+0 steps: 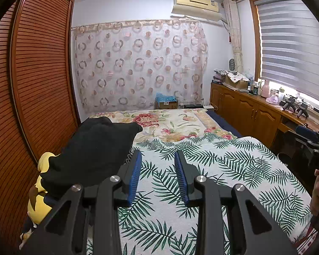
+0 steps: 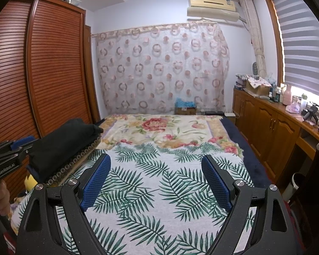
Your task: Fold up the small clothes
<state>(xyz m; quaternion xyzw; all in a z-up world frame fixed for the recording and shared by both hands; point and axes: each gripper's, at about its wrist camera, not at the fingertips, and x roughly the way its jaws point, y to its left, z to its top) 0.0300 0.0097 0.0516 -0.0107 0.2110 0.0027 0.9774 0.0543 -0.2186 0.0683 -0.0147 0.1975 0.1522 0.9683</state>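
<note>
A pile of dark clothes lies on the left side of the bed, black on top and a yellow garment underneath. In the right wrist view the same black pile rests on a folded piece with a ring-patterned edge. My left gripper hovers over the palm-leaf bedspread, just right of the pile, its blue pads a little apart with nothing between them. My right gripper stands wide open over the bedspread, holding nothing.
A slatted wooden wardrobe runs along the bed's left side. A floral blanket covers the far half of the bed. A wooden cabinet with bottles and boxes lines the right wall under the window. A hand grips the left tool's handle.
</note>
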